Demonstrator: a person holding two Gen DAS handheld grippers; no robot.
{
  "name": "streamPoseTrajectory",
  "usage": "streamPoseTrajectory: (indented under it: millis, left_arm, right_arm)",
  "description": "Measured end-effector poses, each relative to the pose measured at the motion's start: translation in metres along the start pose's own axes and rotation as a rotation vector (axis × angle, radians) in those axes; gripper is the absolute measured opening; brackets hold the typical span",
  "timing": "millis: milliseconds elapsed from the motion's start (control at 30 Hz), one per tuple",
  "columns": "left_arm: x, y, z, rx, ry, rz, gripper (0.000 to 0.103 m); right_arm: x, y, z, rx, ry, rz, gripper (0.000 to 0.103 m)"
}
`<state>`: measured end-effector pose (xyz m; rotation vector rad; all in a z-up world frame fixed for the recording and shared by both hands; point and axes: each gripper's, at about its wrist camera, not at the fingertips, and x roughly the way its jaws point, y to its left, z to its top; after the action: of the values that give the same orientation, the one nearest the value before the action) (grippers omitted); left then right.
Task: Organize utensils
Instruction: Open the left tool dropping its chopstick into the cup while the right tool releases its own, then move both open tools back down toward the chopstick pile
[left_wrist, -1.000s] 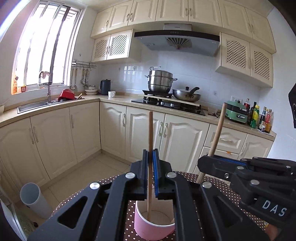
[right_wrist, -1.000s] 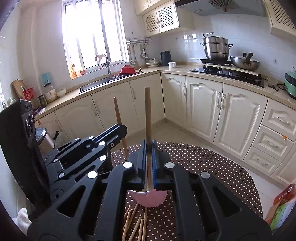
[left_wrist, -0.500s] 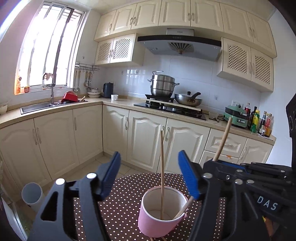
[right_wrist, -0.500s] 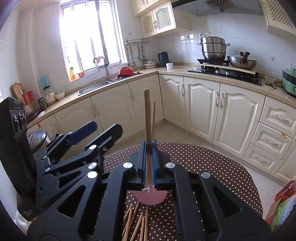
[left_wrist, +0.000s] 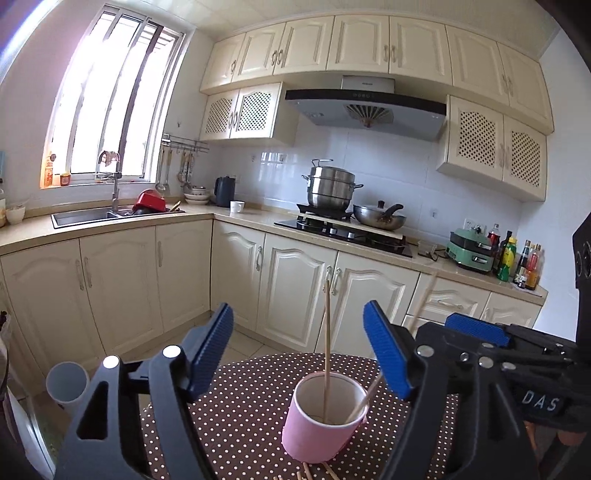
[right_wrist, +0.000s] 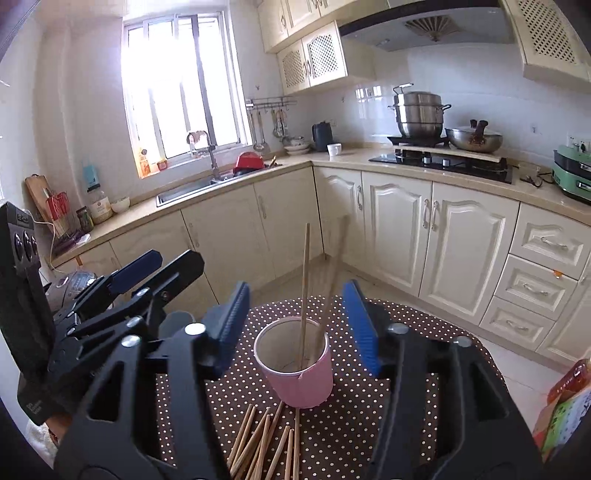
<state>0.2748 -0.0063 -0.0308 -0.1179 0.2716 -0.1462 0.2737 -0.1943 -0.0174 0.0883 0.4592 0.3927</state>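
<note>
A pink cup (left_wrist: 325, 421) (right_wrist: 297, 363) stands on the brown polka-dot table (left_wrist: 251, 410). Two wooden chopsticks stand in it: one upright (left_wrist: 326, 339) (right_wrist: 304, 291), one leaning and motion-blurred (left_wrist: 421, 306) (right_wrist: 332, 280). My left gripper (left_wrist: 299, 350) is open above and behind the cup, holding nothing. My right gripper (right_wrist: 295, 325) is open around the cup's top, holding nothing; it also shows at the right of the left wrist view (left_wrist: 476, 332). Several loose chopsticks (right_wrist: 262, 439) lie on the table in front of the cup.
Cream kitchen cabinets (left_wrist: 295, 291) stand beyond the table. A grey bin (left_wrist: 67, 384) stands on the floor at the left. A colourful box (right_wrist: 565, 413) sits at the table's right edge. The left gripper's body fills the left of the right wrist view (right_wrist: 110, 306).
Both grippers opened and let go of their chopsticks, the left first, then the right. Both chopsticks now stand in the pink cup. Both grippers drew back and up slightly.
</note>
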Motion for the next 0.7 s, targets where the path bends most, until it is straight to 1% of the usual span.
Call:
streamPoseTrajectory:
  millis: [400,500,700]
  left_arm:
    - [-0.051,0.008,0.0,0.041,-0.042,0.067,0.074]
    - [-0.062,0.011,-0.001,0.052,-0.034,0.081,0.074]
    - [-0.075,0.015,-0.011,0.073,0.006,0.101,0.074]
  right_arm:
    - [-0.025,0.018,-0.008,-0.025,-0.021,0.013,0.058]
    - [-0.031,0.024,-0.012,-0.033,-0.022,0.014,0.058]
    - [-0.038,0.031,-0.023,-0.039,-0.014,0.017,0.059]
